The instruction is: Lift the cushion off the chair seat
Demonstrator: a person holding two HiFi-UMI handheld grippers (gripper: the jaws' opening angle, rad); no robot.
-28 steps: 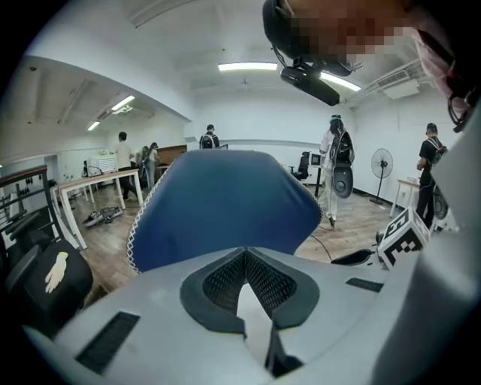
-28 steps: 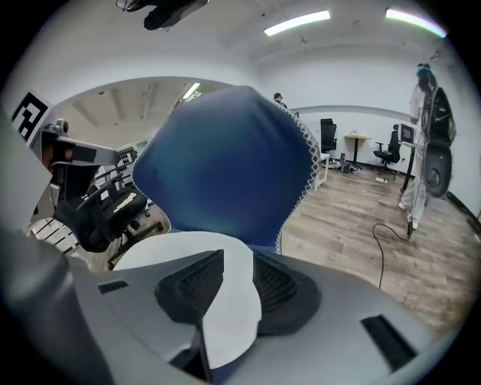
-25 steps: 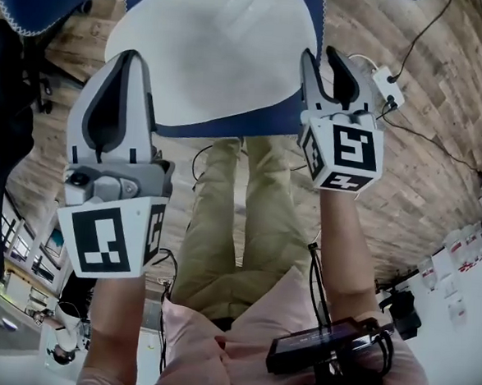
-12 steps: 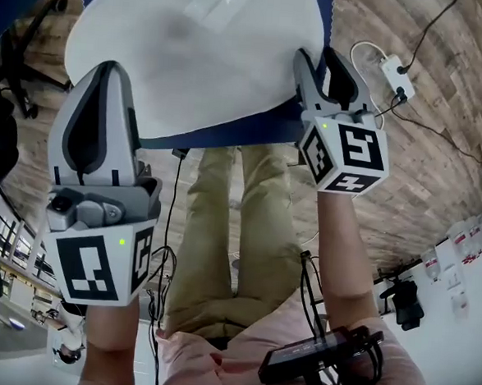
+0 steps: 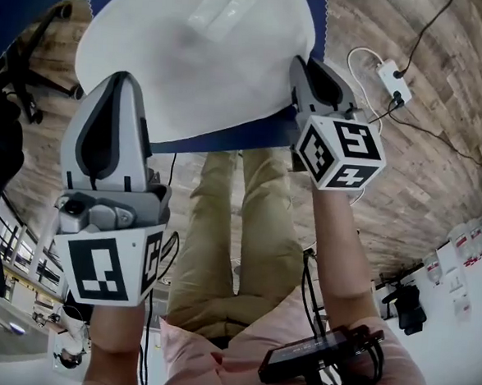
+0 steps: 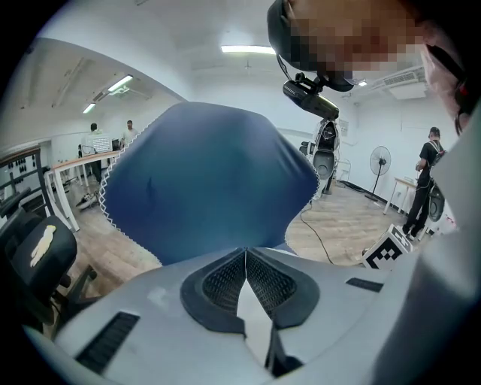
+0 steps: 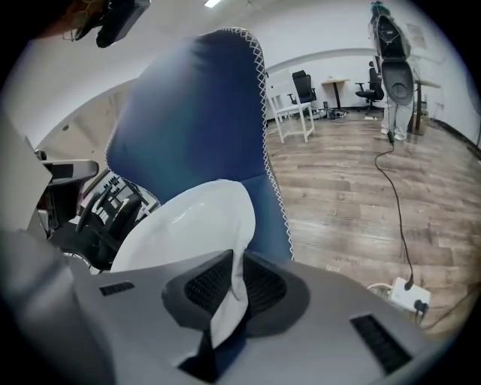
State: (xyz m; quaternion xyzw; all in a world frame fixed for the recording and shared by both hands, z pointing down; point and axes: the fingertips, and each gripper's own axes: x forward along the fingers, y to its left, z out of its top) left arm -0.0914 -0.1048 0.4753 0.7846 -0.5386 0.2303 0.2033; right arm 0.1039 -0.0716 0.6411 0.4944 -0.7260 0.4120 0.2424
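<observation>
1. Cushion [image 5: 201,61]: blue on one face and white on the other, with a zigzag-stitched edge. It hangs in the air at the far side of the head view, white face toward the camera, held between the two grippers.
2. Left gripper [image 5: 121,84]: its jaws are closed on the cushion's near left edge. The left gripper view shows a wedge of white fabric between the pads, with the blue face rising beyond them.
3. Right gripper [image 5: 314,69]: its jaws are clamped on the near right edge, with white fabric pinched between the pads.
4. Below the cushion are only the person's legs [image 5: 238,228] and the wooden floor [image 5: 424,159]. No seat touches it.
5. Dark office chair [image 7: 98,214]: it stands at the left of the right gripper view, apart from the cushion. Whether it is the chair in question cannot be told.
6. Progress: the lift appears essentially done, since both grippers carry the cushion clear of any surface. All that is plausibly left is to set it down, and the task names no place for that.
</observation>
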